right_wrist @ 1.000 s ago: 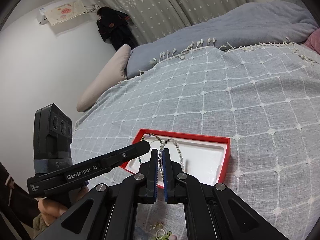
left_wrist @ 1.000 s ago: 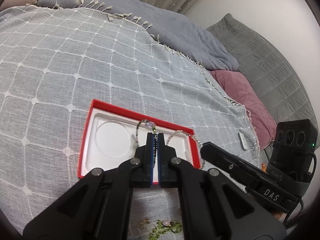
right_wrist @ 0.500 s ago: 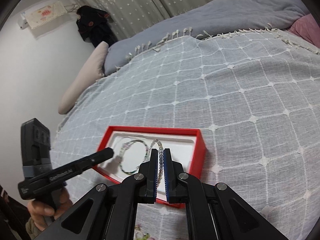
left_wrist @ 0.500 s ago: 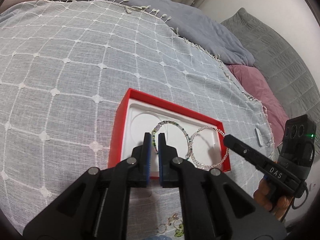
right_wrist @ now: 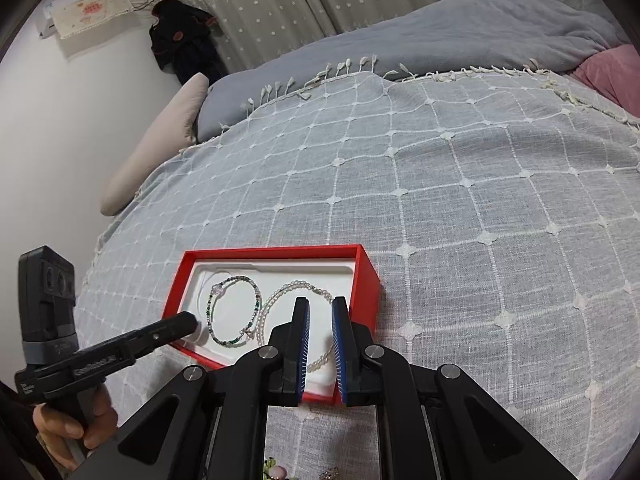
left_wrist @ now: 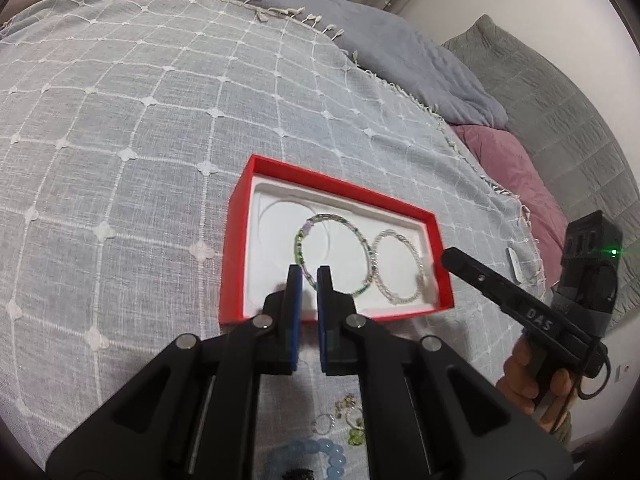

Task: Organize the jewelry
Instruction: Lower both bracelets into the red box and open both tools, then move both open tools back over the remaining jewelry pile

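- Grey bedspread (left_wrist: 132, 128) with a stitched white grid and small flower knots covers the bed, soft and slightly humped; a fringed edge, a blue-grey duvet and a pink pillow lie behind it
- Red box (left_wrist: 240, 240), shallow and rectangular with a moulded white lining, sits on the spread with its long axis running left to right across both views
- Green-and-purple bracelet (left_wrist: 306, 240) lies flat as an open ring in the middle of the lining; the clear bracelet (left_wrist: 416, 256) lies flat just beside it toward the box's right end, the two rings about touching
- Left gripper (left_wrist: 309, 276) hovers over the near wall, blue-padded fingers a narrow gap apart with nothing pinched; the near arc of the green-and-purple bracelet shows just past the tips
- Right gripper (right_wrist: 320, 312) hangs over the box's right end, fingers a little apart and empty; the clear bracelet's beads show in the gap, lower down
- Each gripper is nearest the ring in front of it
- Loose pieces judged still to sort lie on the spread below the left gripper: a pale blue bead bracelet (left_wrist: 316, 454), chunky and round-beaded, and small green-stoned earrings (left_wrist: 354, 436)
- These lie behind the fingertips, toward the person, so a next pick would likely mean drawing back from the box
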Demonstrator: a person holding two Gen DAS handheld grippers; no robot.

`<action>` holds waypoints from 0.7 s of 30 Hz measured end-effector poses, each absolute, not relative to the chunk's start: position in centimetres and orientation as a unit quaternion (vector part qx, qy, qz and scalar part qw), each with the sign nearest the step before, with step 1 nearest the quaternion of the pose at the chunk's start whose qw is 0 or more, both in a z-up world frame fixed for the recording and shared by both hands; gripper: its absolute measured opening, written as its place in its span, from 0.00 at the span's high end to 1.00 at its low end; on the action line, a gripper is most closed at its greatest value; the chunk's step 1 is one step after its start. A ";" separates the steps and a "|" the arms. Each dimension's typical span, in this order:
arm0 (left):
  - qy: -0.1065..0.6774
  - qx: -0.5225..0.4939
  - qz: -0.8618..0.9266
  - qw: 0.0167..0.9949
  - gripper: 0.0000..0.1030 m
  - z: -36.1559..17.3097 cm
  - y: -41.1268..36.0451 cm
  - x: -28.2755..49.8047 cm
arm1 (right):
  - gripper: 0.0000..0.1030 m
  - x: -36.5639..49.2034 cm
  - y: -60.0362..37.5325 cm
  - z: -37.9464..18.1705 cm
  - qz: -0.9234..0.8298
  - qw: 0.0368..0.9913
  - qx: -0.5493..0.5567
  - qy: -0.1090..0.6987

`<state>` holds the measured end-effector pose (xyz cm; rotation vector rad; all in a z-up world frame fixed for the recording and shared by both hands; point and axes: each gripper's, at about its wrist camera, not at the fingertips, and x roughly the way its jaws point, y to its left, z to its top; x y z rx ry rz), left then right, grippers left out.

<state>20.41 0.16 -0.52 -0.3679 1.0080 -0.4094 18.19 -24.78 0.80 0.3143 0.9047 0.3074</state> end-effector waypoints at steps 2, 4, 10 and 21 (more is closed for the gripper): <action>0.475 -0.174 -0.189 0.842 0.93 0.2 0.4 19.6 | 0.89 18.0 -24.7 1.0 0.148 0.878 0.146 0.432; 0.465 -0.178 -0.185 0.847 0.86 0.9 1.0 18.5 | 0.89 17.8 -24.6 1.2 0.150 0.877 0.148 0.432; 0.442 -0.123 -0.120 0.881 0.66 2.5 2.3 13.5 | 0.87 16.6 -23.3 2.5 0.165 0.881 0.139 0.422; 0.431 -0.083 -0.056 0.897 0.44 1.5 3.8 7.7 | 0.75 10.5 -19.7 2.8 0.193 0.875 0.090 0.435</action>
